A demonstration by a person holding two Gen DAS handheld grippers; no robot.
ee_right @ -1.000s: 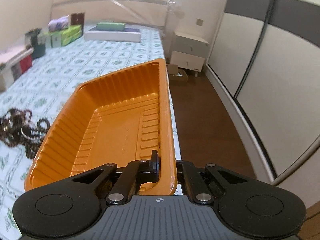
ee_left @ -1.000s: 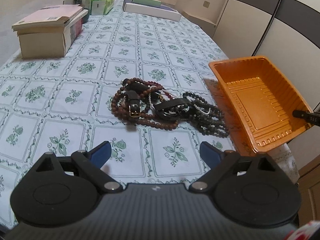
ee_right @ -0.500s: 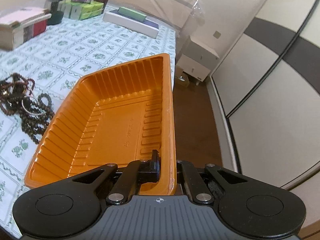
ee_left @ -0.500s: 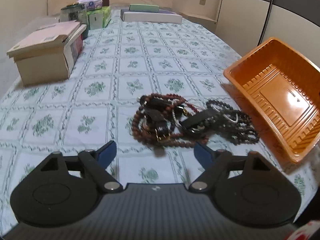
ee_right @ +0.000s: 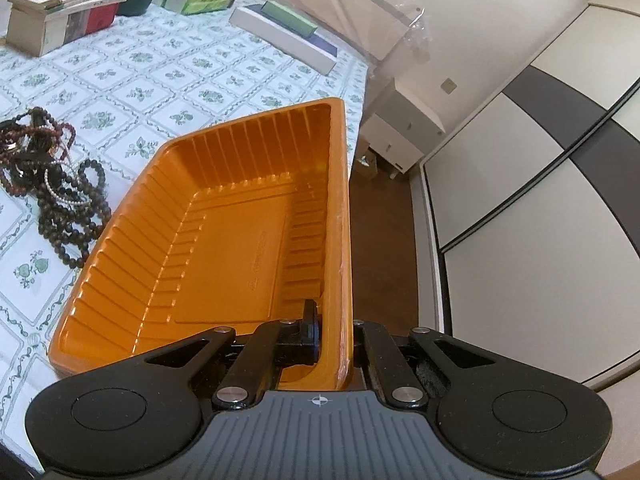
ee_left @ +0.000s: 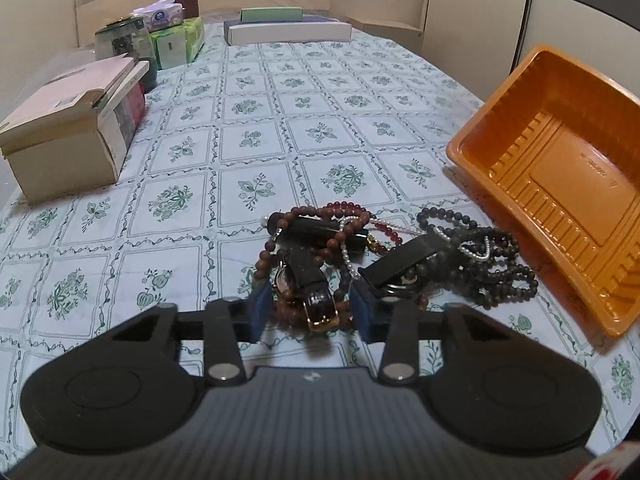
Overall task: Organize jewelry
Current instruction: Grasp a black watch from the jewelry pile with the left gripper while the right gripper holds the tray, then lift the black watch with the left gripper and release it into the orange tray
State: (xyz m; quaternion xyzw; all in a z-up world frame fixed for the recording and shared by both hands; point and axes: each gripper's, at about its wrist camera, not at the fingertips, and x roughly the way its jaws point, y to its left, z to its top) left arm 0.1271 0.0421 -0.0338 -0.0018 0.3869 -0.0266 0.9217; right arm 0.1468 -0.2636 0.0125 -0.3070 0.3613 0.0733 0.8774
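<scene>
A tangled jewelry pile of brown and dark bead strings, a pearl strand and black watch straps lies on the floral cloth. My left gripper is low over the near end of the pile. Its jaws are closing, with a gold-buckled watch strap and brown beads between the blue pads; a thin gap still shows on each side. My right gripper is shut on the near side wall of the empty orange tray. The tray sits tilted just right of the pile.
At the left stands a cardboard box topped with books. Tissue packs, a jar and a long white box line the far end. Beyond the right edge are brown floor, a nightstand and sliding wardrobe doors.
My left gripper came forward and down onto the pile, and its jaws narrowed around the watch strap. My right gripper rolled, tilting the tray it holds.
</scene>
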